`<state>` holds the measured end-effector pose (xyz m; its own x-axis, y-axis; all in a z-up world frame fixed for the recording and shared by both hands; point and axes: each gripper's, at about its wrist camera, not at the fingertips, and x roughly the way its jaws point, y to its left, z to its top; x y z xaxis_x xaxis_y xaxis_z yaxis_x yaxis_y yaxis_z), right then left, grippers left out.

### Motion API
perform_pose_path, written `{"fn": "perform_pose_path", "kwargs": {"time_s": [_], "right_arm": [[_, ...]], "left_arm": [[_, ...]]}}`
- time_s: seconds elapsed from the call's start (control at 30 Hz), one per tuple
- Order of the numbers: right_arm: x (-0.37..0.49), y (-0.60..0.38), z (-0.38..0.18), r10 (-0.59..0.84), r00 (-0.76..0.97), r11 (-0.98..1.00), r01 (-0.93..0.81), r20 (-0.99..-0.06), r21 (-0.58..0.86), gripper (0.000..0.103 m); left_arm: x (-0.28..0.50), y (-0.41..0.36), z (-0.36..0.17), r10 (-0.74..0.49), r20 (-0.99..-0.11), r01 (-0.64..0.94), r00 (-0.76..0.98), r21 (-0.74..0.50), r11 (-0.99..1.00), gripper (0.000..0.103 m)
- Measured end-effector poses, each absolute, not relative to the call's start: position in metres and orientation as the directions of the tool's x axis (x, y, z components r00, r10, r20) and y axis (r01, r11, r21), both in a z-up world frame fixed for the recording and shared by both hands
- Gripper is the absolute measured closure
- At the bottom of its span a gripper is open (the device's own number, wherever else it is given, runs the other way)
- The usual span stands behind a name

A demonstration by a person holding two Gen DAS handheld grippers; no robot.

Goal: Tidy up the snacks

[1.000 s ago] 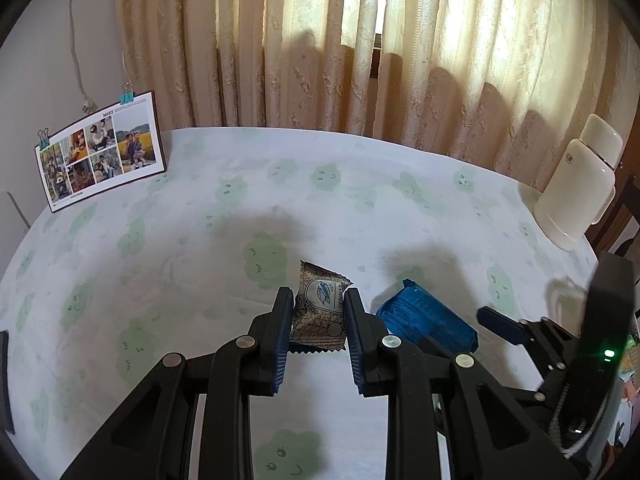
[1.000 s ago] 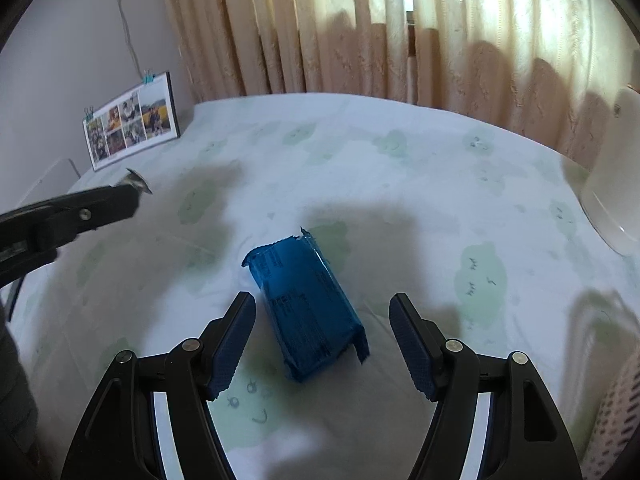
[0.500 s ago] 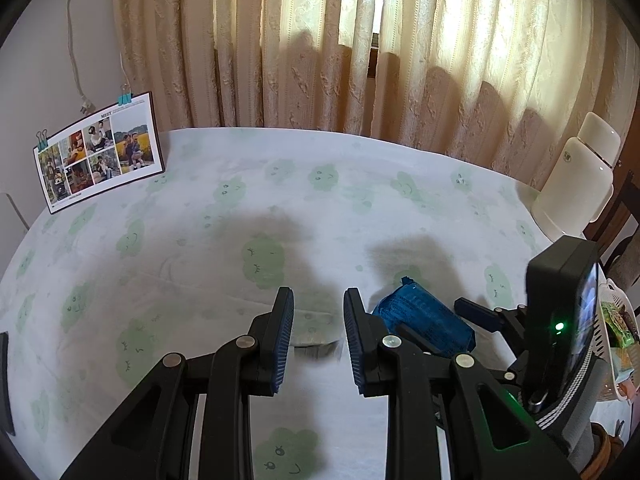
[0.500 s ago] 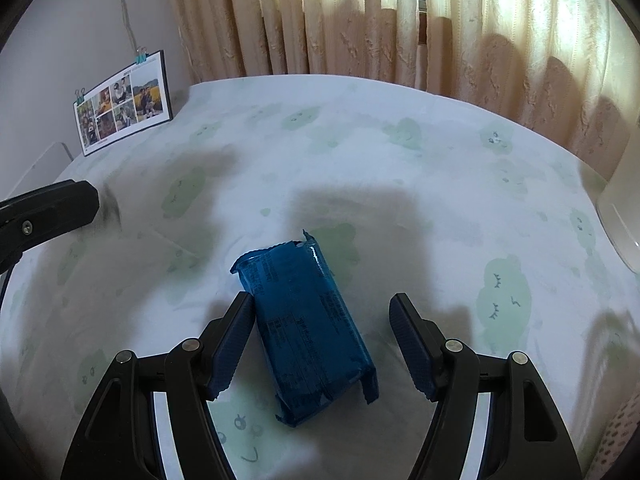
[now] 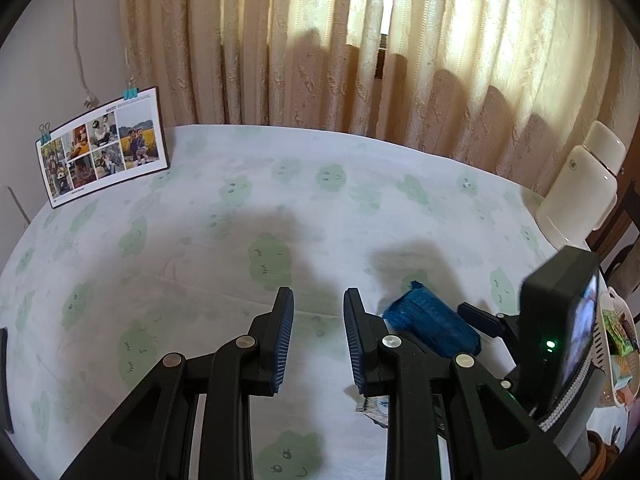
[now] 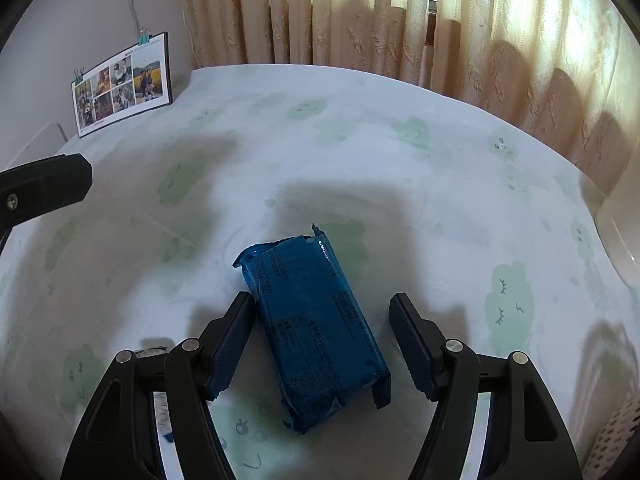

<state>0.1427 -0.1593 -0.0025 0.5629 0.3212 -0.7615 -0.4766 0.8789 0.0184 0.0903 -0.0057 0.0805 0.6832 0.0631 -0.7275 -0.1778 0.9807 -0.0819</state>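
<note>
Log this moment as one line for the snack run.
left tool: shut, empty | right tool: open, straddling blue snack pack | blue snack pack: lying flat, not gripped

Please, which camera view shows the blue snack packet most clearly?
The right wrist view is best: the blue snack packet lies whole on the tablecloth, with its printed face visible. In the left wrist view the packet appears small at the right, partly hidden behind the black gripper parts.

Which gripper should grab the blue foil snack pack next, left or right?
Right. The right gripper already straddles the blue foil snack pack, jaws open either side. The left gripper sits beside it.
</note>
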Motion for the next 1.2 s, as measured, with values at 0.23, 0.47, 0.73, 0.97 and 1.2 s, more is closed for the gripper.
{"fn": "perform_pose_path", "kwargs": {"time_s": [0.23,0.47,0.73,0.97,1.2], "right_arm": [[0.138,-0.161,0.0,0.305,0.585,0.895,-0.447,-0.751,0.016,0.057],[0.135,-0.185,0.001,0.251,0.61,0.933,-0.358,-0.752,0.021,0.058],[0.126,-0.217,0.0,0.227,0.614,0.956,-0.291,-0.756,0.051,0.058],[0.119,-0.226,-0.001,0.251,0.61,0.951,-0.299,-0.751,0.074,0.058],[0.118,-0.226,0.0,0.253,0.61,0.951,-0.301,-0.751,0.076,0.058]], "left_arm": [[0.099,0.002,0.068,0.054,-0.778,-0.202,0.626,-0.095,0.975,0.061],[0.101,-0.005,0.064,0.037,-0.787,-0.156,0.616,-0.076,0.985,0.047],[0.105,-0.032,0.048,-0.019,-0.818,-0.004,0.574,-0.026,1.0,0.042],[0.093,-0.042,0.02,-0.093,-0.855,0.09,0.511,-0.054,0.994,0.042],[0.08,-0.052,0.008,-0.054,-0.85,0.125,0.524,0.014,0.992,0.041]]}}
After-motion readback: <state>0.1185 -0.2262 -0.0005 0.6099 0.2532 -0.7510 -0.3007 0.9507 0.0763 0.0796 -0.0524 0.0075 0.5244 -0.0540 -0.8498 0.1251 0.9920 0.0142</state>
